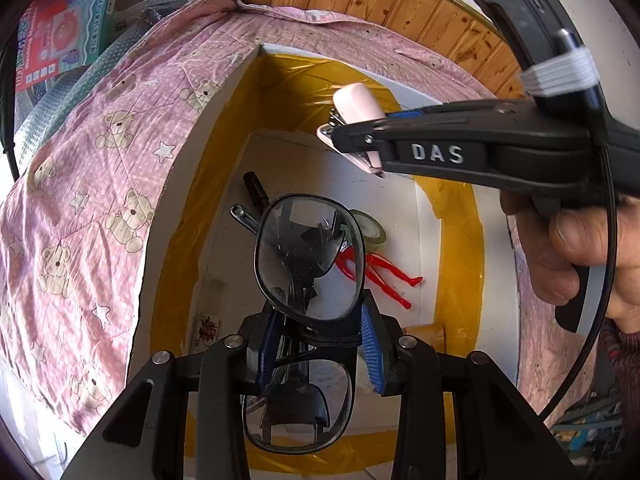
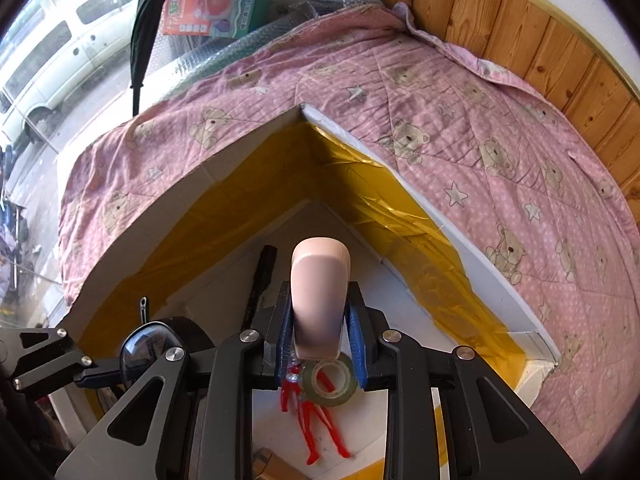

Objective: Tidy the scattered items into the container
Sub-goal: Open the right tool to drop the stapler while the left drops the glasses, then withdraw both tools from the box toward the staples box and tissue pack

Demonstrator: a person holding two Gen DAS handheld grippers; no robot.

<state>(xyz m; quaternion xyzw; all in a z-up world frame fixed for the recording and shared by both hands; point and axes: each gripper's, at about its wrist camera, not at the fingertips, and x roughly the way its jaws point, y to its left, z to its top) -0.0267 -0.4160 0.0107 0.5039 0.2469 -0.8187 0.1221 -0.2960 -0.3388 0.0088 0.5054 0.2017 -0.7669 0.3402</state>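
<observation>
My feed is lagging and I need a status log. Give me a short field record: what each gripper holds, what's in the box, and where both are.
left gripper: shut on folded black-framed clear-lens glasses, above the box
right gripper: shut on pale pink nail clipper, above the box
container: white box lined with yellow film, open top
already inside: red plastic figure, roll of clear tape, black marker pen, metal wrench
surface: pink bear-print quilt
</observation>
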